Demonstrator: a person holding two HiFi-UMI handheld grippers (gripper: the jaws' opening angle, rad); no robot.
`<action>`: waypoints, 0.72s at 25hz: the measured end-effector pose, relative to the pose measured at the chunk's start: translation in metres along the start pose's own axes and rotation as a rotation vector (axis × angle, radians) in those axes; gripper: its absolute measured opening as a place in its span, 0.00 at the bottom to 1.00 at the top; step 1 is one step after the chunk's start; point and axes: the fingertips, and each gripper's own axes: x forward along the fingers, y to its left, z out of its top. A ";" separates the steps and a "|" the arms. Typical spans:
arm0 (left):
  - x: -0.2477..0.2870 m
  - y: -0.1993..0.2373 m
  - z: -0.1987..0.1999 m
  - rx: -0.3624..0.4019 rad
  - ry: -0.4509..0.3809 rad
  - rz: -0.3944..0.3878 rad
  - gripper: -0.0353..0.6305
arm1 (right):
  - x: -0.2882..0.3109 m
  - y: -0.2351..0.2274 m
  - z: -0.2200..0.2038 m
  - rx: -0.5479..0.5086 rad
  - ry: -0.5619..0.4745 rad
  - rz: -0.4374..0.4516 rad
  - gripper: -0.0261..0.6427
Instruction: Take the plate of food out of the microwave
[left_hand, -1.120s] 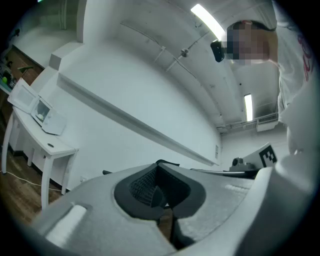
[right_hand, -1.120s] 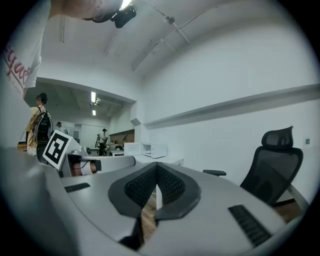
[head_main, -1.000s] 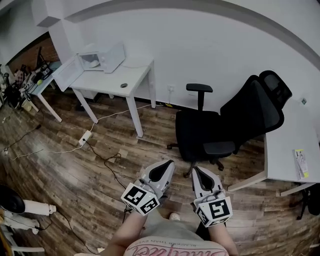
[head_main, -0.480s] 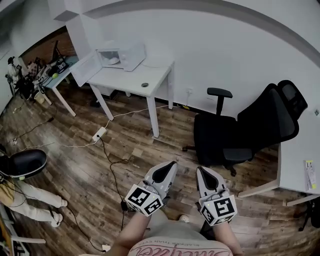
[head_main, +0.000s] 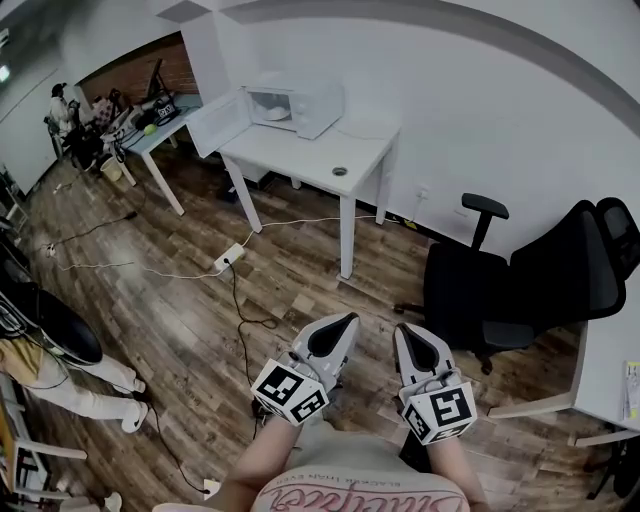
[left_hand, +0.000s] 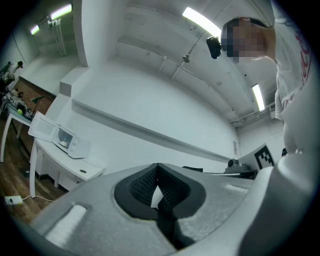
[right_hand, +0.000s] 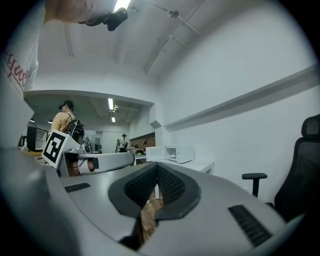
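Note:
The white microwave (head_main: 298, 101) stands on a white table (head_main: 345, 160) by the far wall, its door (head_main: 218, 122) swung open to the left. Something pale lies inside the cavity, too small to make out. The microwave (left_hand: 71, 141) also shows far off in the left gripper view and, small, as the microwave (right_hand: 179, 152) in the right gripper view. My left gripper (head_main: 345, 320) and right gripper (head_main: 403, 330) are held side by side over the wooden floor, far short of the table. Both are shut with nothing between the jaws: left gripper (left_hand: 158, 167), right gripper (right_hand: 157, 167).
A black office chair (head_main: 520, 285) stands to the right of my path. A power strip (head_main: 230, 257) and cables lie on the floor. A cluttered desk (head_main: 150, 115) sits left of the microwave table. A person (head_main: 50, 350) stands at the left edge. Another white desk (head_main: 605, 370) is at far right.
Both grippers have travelled forward together, still shut. The microwave table has drifted rightward and nearer in the head view. The chair slid right, and a person has come into view at the left.

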 end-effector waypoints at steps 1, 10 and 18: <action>-0.001 0.004 0.001 0.002 -0.002 0.010 0.06 | 0.005 0.002 -0.001 -0.005 0.005 0.015 0.06; -0.016 0.040 0.019 0.010 -0.061 0.108 0.06 | 0.042 0.019 -0.005 -0.016 0.032 0.101 0.06; -0.037 0.082 0.030 0.013 -0.088 0.173 0.06 | 0.082 0.050 -0.007 -0.036 0.047 0.164 0.06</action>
